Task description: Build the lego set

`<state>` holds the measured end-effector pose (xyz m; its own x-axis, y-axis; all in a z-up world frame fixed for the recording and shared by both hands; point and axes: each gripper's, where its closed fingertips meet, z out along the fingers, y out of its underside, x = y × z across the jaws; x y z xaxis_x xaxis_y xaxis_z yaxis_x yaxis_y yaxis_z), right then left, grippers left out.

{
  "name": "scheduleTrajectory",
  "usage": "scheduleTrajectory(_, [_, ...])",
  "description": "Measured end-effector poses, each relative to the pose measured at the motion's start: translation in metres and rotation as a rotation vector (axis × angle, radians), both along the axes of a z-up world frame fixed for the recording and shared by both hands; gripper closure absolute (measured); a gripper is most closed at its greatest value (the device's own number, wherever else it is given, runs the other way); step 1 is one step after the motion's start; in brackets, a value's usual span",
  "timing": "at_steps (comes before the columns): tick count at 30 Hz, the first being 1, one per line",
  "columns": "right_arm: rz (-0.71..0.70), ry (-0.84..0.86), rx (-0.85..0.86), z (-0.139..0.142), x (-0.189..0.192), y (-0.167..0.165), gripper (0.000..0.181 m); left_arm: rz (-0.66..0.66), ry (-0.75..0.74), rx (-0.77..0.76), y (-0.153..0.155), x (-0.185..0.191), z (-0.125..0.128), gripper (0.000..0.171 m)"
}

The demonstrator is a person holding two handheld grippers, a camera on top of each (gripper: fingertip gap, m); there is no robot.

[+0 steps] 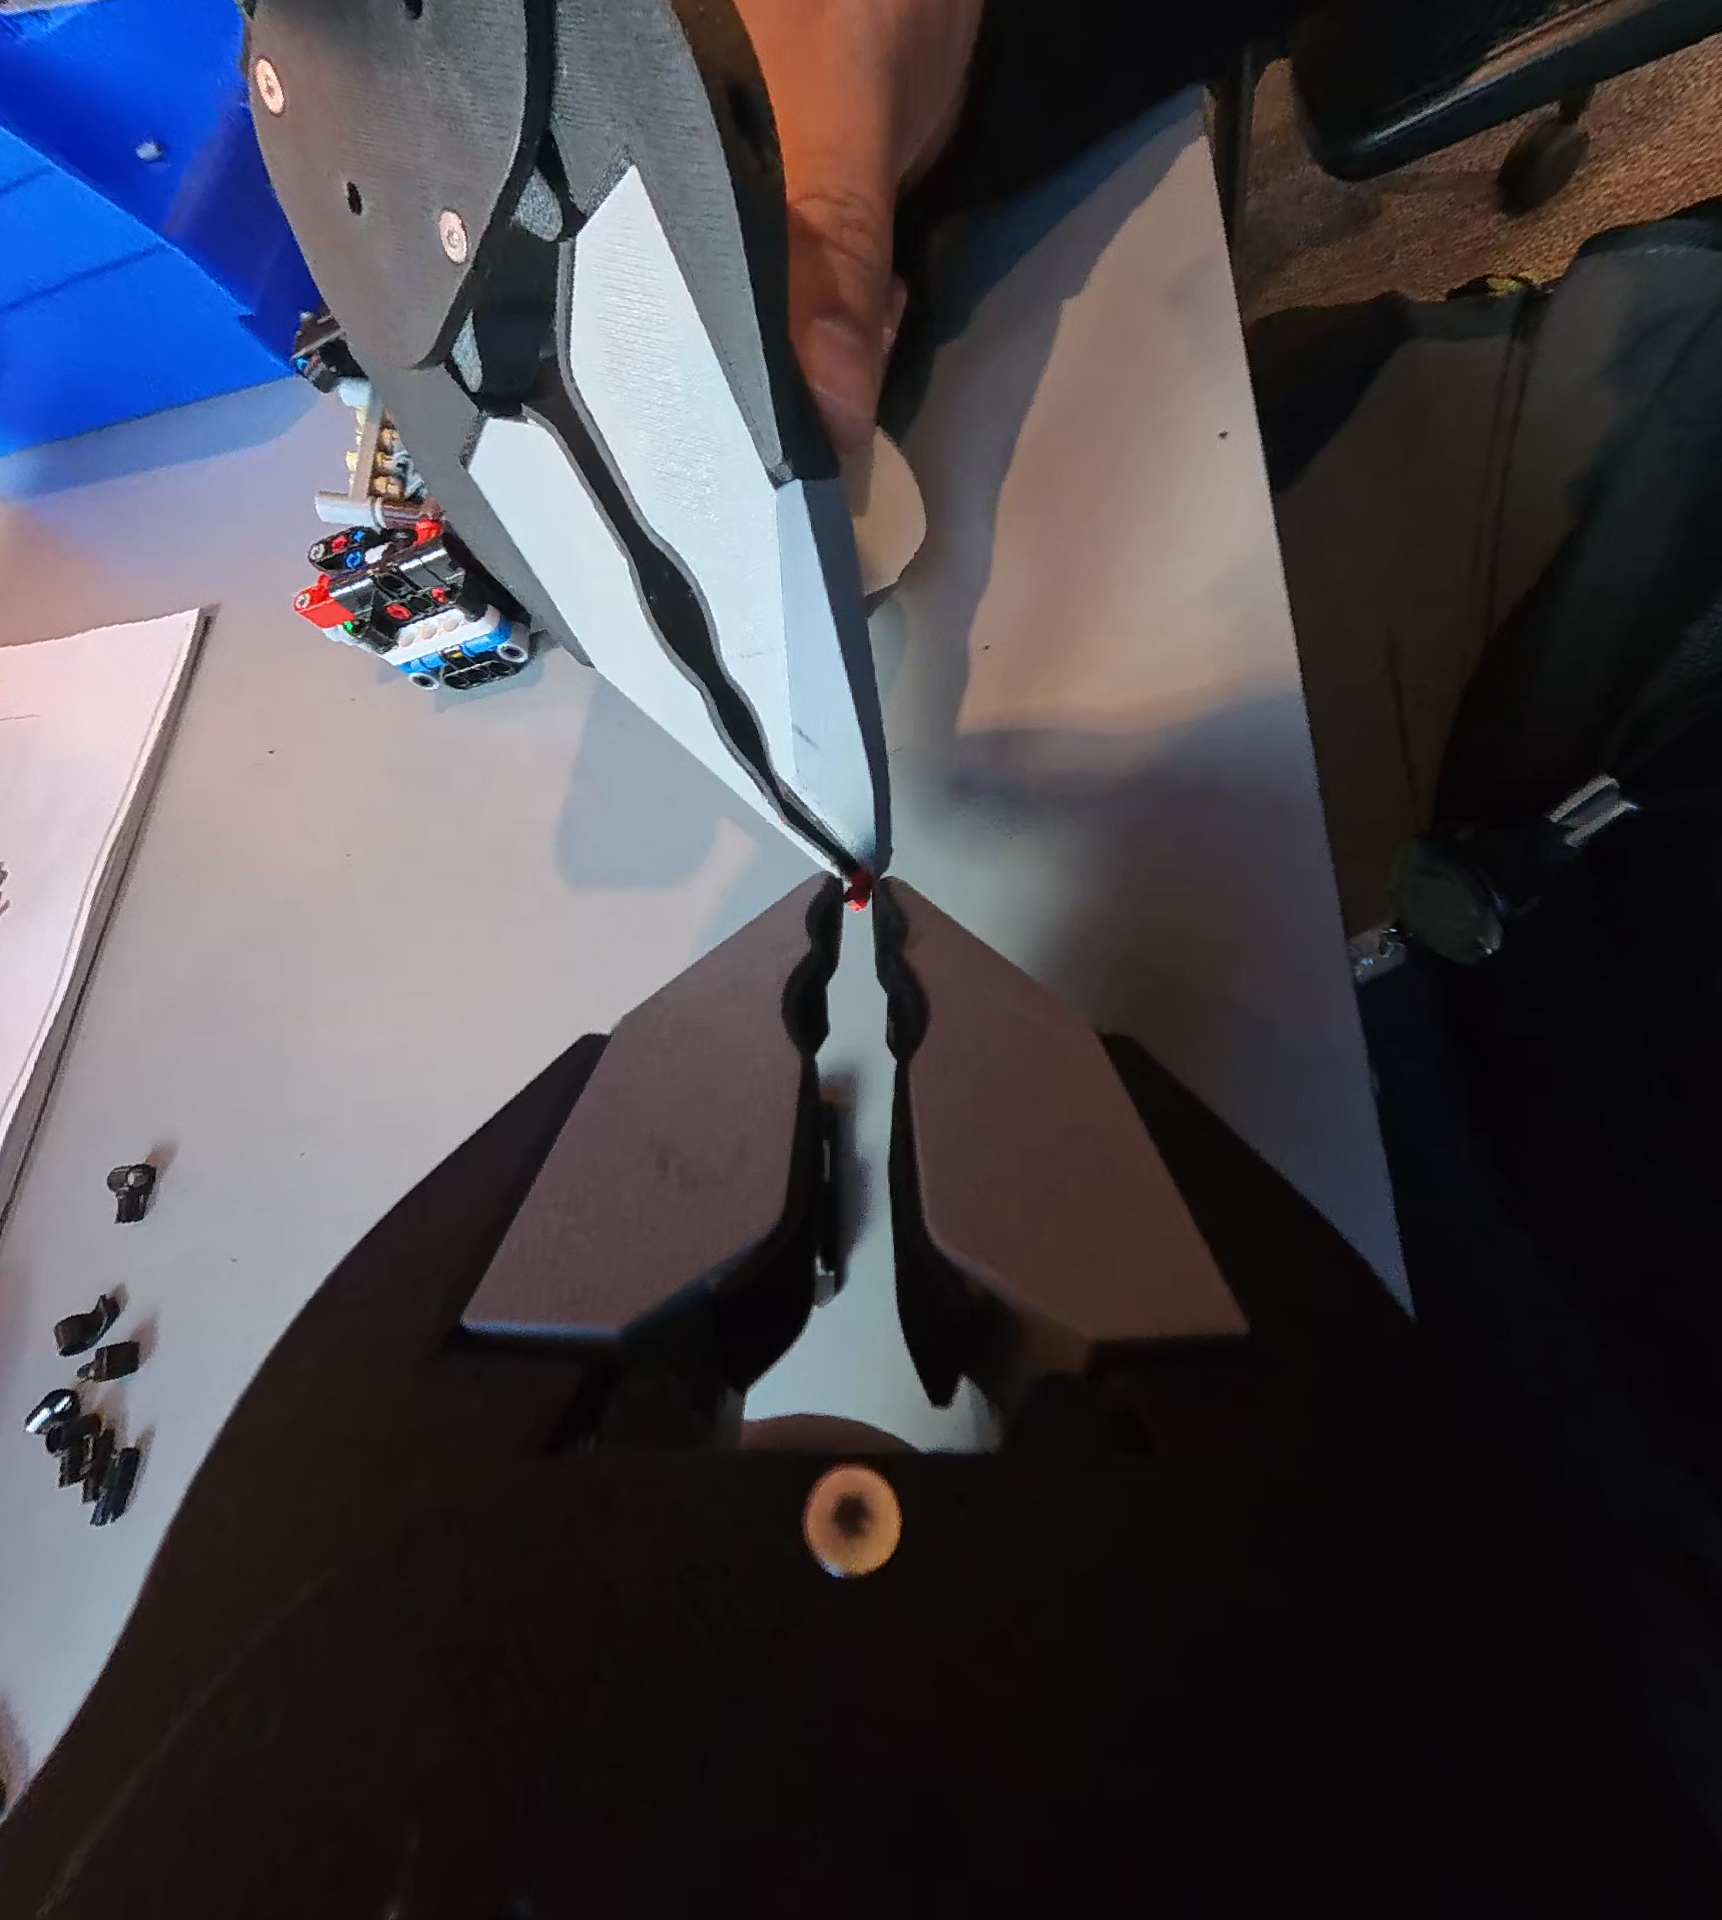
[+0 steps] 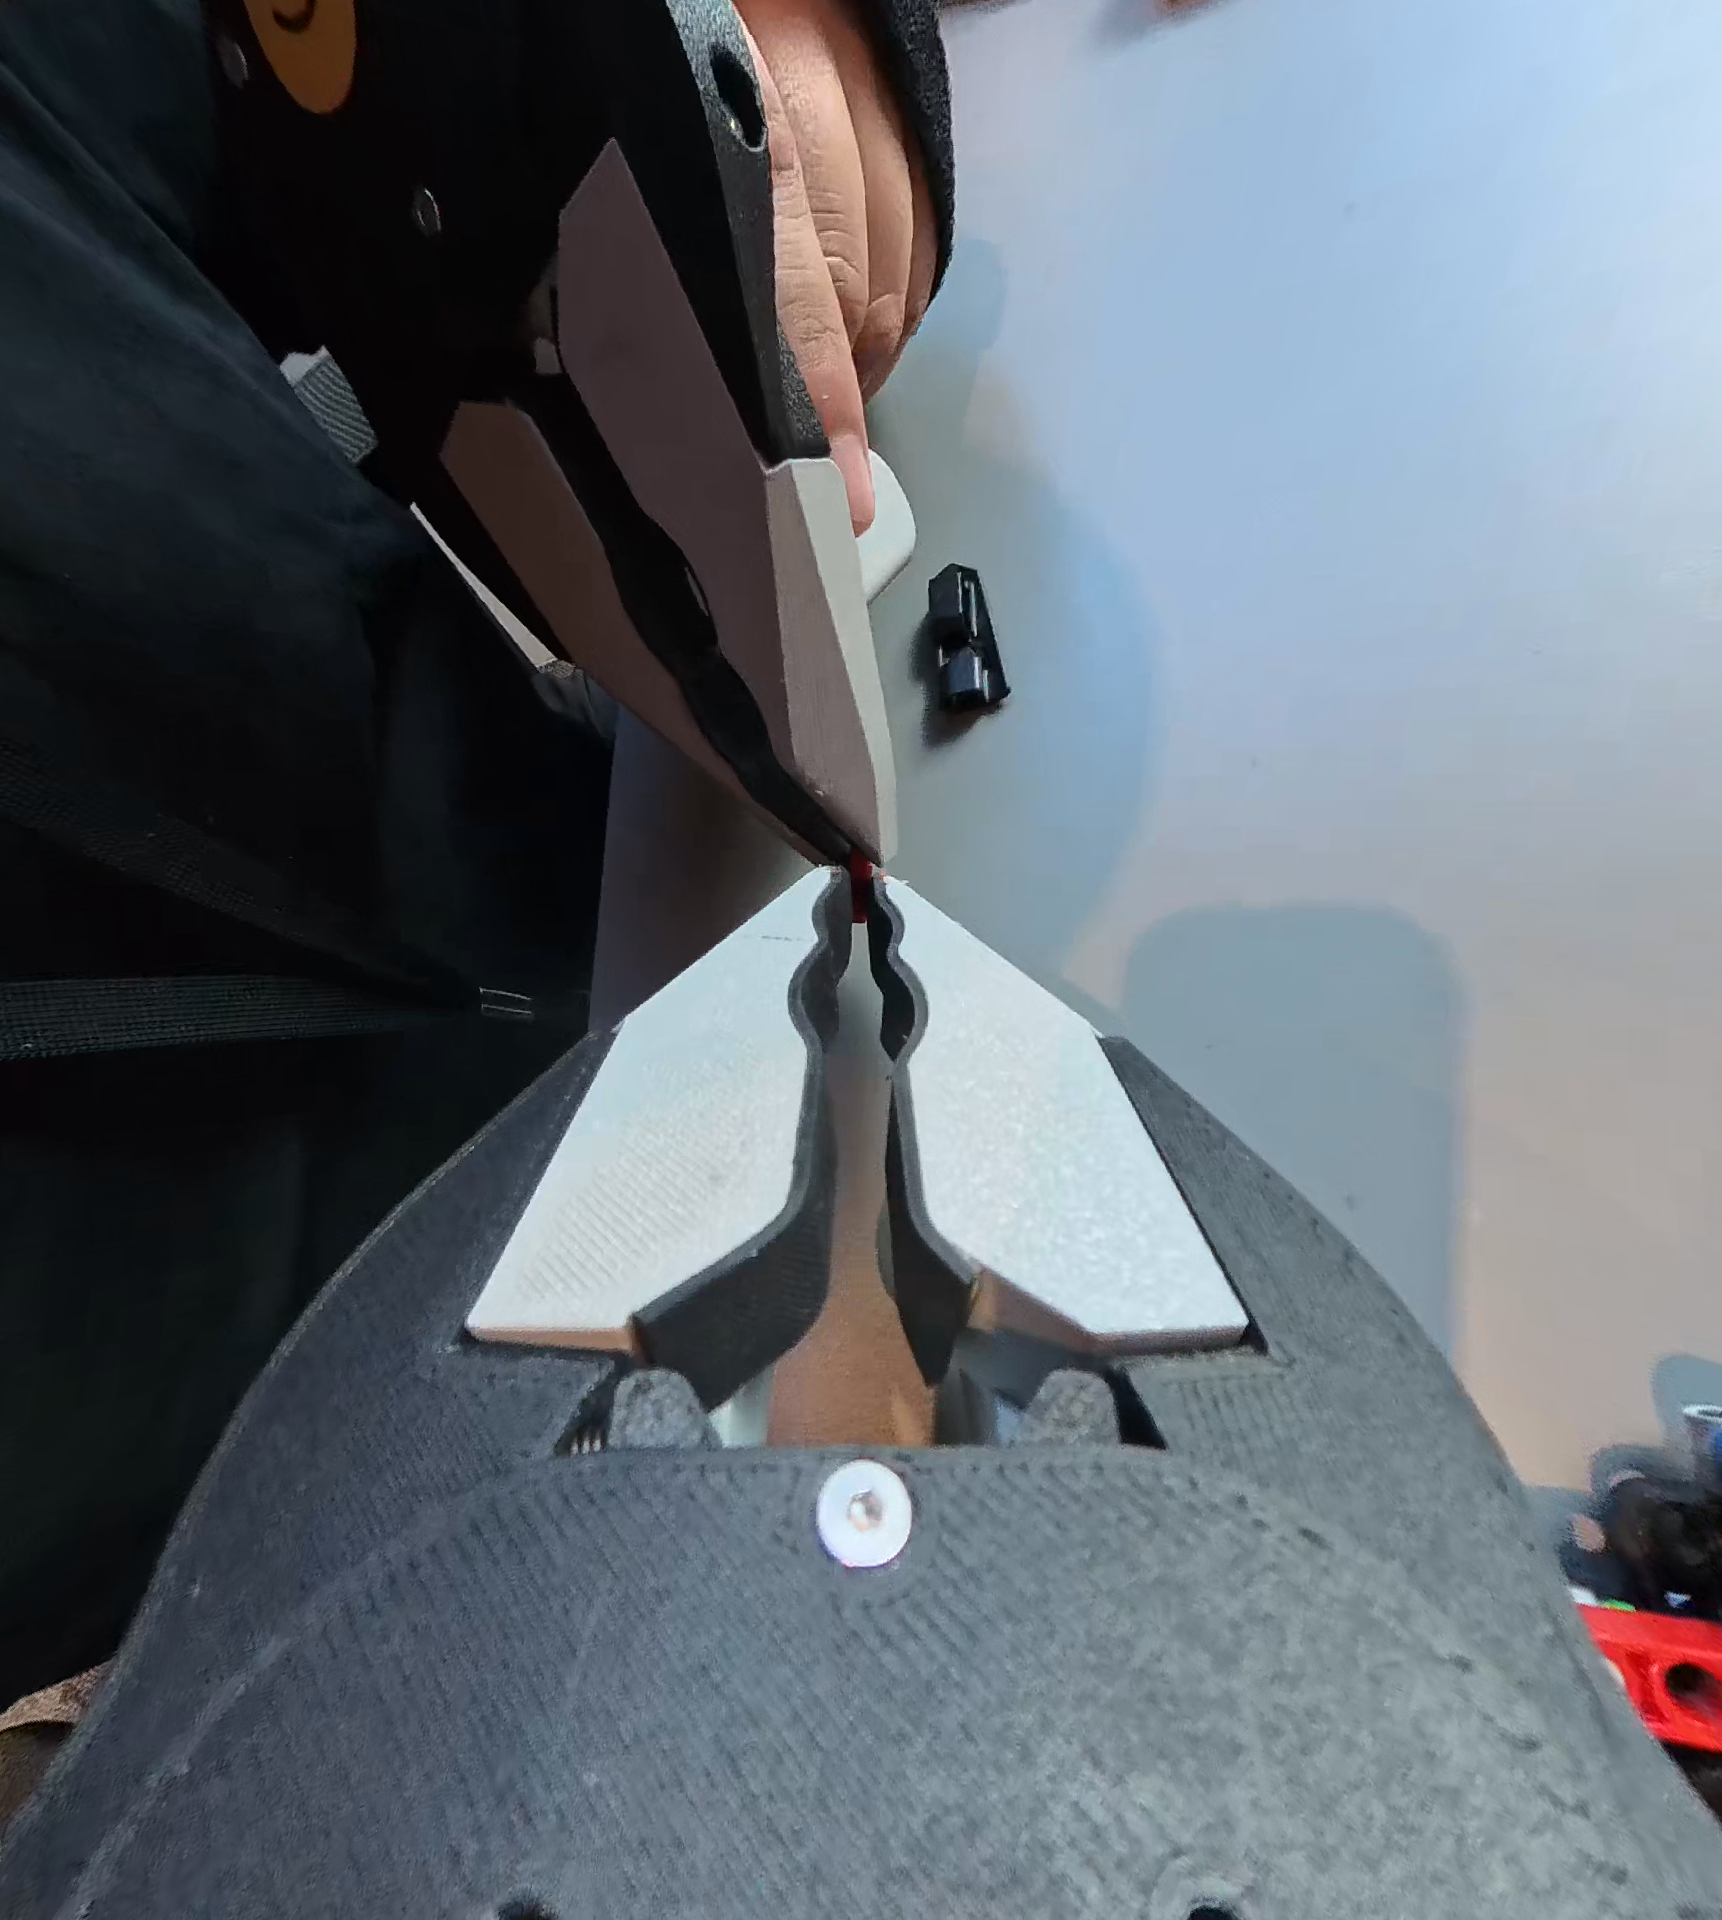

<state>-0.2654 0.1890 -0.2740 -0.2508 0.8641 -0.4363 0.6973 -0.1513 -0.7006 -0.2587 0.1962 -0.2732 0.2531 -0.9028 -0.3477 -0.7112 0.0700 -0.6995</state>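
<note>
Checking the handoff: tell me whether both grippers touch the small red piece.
Touching: in the right wrist view, the red piece sits pinched where the right gripper meets the left gripper.

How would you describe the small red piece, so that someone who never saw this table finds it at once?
Start at the pale grey table and find where the left gripper and the right gripper meet tip to tip above it. The small red piece sits pinched exactly there. The loose black pieces lie flat on the table; this one is red and held in the air.
</note>
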Motion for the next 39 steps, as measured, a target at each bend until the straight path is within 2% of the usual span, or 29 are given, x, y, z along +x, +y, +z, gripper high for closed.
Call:
scheduleTrajectory(5, [-0.059,0.071,-0.060,0.015,-0.004,0.009,0.181,0.064,-0.093,0.071,0.009,-0.004,0.013,0.170])
scheduleTrajectory(8, [-0.067,0.135,-0.094,0.029,-0.003,0.009,0.171,0.117,-0.194,0.025,0.012,-0.007,0.023,0.170])
scheduleTrajectory(13, [-0.084,0.221,0.028,0.038,-0.006,0.011,0.176,0.154,-0.310,-0.123,0.011,-0.011,0.030,0.170])
scheduleTrajectory(15, [-0.093,0.230,0.090,0.039,-0.006,0.012,0.177,0.164,-0.348,-0.136,0.012,-0.012,0.035,0.171])
scheduleTrajectory(19, [-0.111,0.244,0.171,0.040,-0.007,0.014,0.181,0.158,-0.367,-0.109,0.010,-0.012,0.040,0.170])
scheduleTrajectory(28, [-0.099,0.279,0.197,0.042,-0.009,0.011,0.176,0.144,-0.395,-0.083,0.007,-0.012,0.046,0.171])
scheduleTrajectory(39, [-0.102,0.306,0.210,0.044,-0.011,0.012,0.180,0.158,-0.416,-0.110,0.010,-0.012,0.045,0.170])
